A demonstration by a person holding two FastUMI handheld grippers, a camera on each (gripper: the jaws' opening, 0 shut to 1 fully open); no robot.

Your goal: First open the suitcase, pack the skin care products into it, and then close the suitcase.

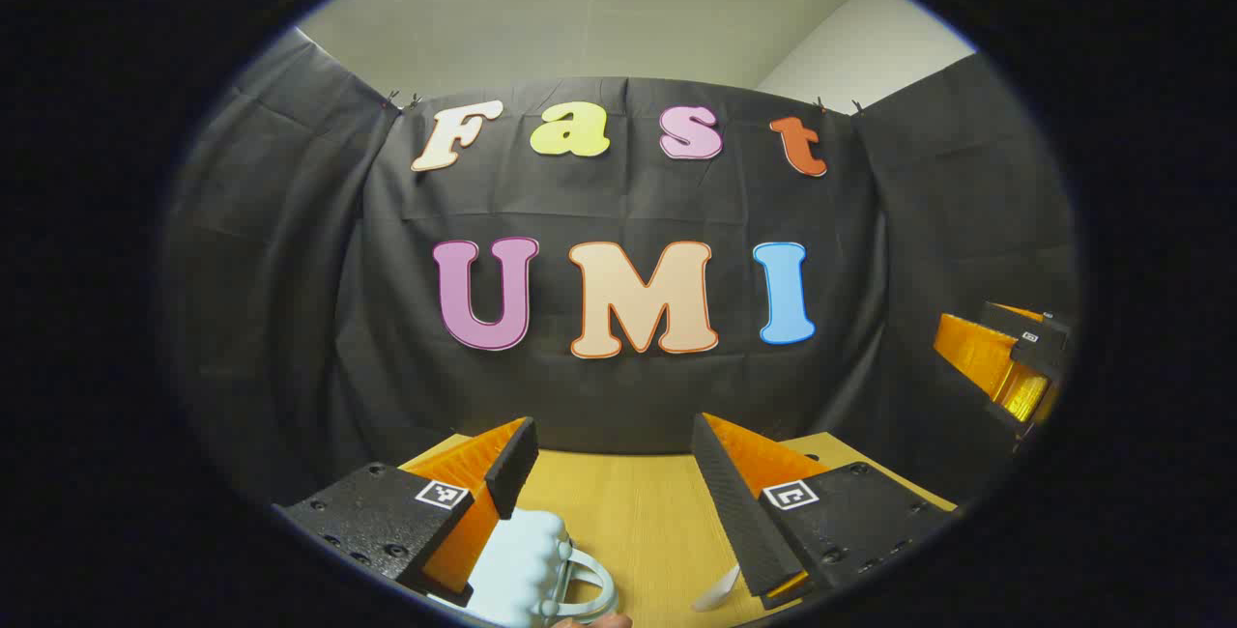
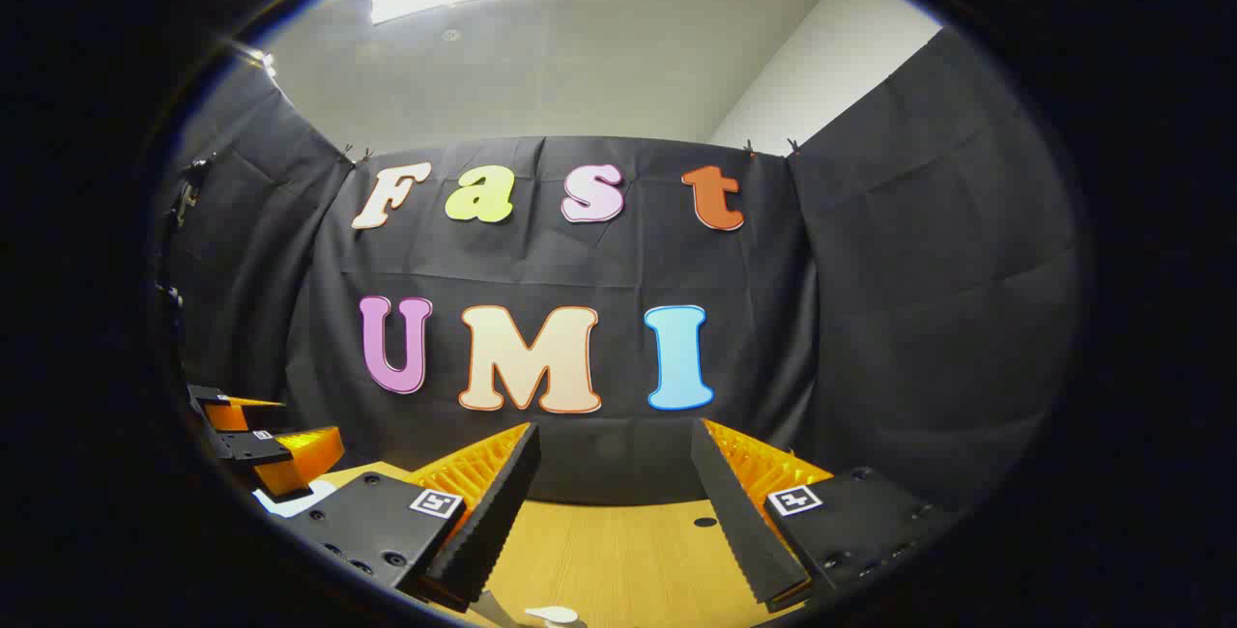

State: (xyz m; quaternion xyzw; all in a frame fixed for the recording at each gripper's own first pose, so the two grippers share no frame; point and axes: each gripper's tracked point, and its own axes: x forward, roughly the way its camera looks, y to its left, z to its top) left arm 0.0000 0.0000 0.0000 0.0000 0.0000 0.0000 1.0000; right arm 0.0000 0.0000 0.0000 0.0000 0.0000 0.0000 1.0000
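Hovering over one table (image 1: 628, 512): two parted tongs (image 1: 614, 454), one suitcase (image 1: 527, 560)

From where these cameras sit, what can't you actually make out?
- Pale blue case, left gripper view: cut off by the bottom edge and partly behind the left tool; open or closed, unclear.
- White item, same view: mostly behind a finger.
- White piece, right gripper view, below the right tool: cut by the edge, unidentifiable.
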